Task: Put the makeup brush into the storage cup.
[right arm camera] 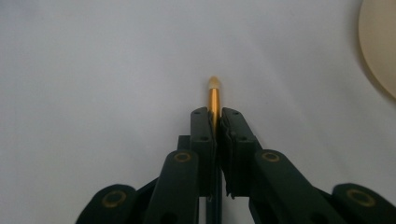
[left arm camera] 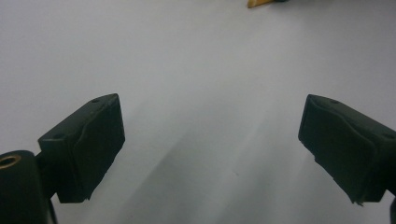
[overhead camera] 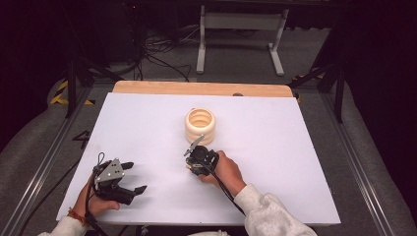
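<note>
Left hand-held gripper (overhead camera: 136, 178): near the front left corner of the white bench (overhead camera: 275, 162), held in the person's left hand (overhead camera: 93, 204), with a grey three-cornered plate on top. Jaws released, spread wide, nothing between them. In the left gripper view the two black pads (left arm camera: 86, 147) stand far apart over bare white surface.

Right hand-held gripper (right arm camera: 216, 119): near the bench's middle, a little toward the front, held in the person's right hand (overhead camera: 227, 169), sleeve pale grey. Jaws clenched on a slim golden stick (right arm camera: 214, 95). In the right gripper view the pads press it from both sides, and its rounded, paler tip juts out beyond them over the white surface. Whether the tip touches the bench cannot be told.

Ribbed cream holder (overhead camera: 200, 126): round, open at the top, standing upright at the bench's centre, just beyond the right hand-held gripper. Its curved edge shows at the upper right of the right gripper view.

Bench, further: a wooden strip (overhead camera: 201, 88) runs along the far edge of the white surface.
</note>
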Demonstrator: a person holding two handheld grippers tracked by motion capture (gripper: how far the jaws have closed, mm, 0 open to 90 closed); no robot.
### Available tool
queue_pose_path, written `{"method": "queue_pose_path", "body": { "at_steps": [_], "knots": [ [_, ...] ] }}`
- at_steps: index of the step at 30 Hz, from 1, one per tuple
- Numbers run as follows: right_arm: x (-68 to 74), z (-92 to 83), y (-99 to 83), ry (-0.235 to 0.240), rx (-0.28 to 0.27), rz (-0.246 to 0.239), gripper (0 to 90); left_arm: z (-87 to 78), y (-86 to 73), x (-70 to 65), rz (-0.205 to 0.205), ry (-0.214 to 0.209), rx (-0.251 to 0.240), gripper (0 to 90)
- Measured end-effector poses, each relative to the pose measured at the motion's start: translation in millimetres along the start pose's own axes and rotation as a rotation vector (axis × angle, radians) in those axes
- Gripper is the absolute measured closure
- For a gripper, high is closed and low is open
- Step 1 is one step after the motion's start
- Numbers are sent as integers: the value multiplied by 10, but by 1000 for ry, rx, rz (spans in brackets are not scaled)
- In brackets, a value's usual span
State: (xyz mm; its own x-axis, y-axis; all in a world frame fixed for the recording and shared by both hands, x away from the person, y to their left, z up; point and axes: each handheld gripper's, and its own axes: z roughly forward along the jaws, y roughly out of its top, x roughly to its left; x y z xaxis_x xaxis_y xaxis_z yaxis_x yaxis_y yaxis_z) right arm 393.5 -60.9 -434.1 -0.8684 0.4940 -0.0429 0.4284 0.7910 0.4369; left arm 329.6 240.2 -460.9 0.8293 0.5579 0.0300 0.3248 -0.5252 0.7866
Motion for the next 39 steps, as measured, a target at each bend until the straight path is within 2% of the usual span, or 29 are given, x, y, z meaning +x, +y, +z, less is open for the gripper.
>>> {"method": "queue_pose_path", "body": {
  "at_steps": [7,9,13,14,17,22,26,30,39],
  "knots": [
    [-19,-14,-18,18,-9,-47,849,-12,1,-1,-3,-3,-8,79],
    [-31,-40,-60,21,-28,-50,849,-20,5,-2,-10,-5,-18,79],
    [-84,-143,-148,24,-94,-27,849,-18,9,0,-7,-5,-20,79],
    [-84,-143,-148,24,-94,-27,849,-18,9,0,-7,-5,-20,79],
    [-102,-273,-195,16,-147,-24,849,-19,16,-8,-6,-2,-17,80],
    [-140,-499,-265,9,-257,-12,849,-8,16,-10,-10,-4,-17,80],
    [-167,-667,-327,-6,-366,10,849,-6,18,-10,-11,-7,-21,80],
    [-182,-782,-363,-27,-419,9,849,-2,23,-16,-10,-8,-22,80],
    [-241,-945,-438,-32,-506,26,849,1,27,-16,-14,-11,-25,80]
  ]
}}
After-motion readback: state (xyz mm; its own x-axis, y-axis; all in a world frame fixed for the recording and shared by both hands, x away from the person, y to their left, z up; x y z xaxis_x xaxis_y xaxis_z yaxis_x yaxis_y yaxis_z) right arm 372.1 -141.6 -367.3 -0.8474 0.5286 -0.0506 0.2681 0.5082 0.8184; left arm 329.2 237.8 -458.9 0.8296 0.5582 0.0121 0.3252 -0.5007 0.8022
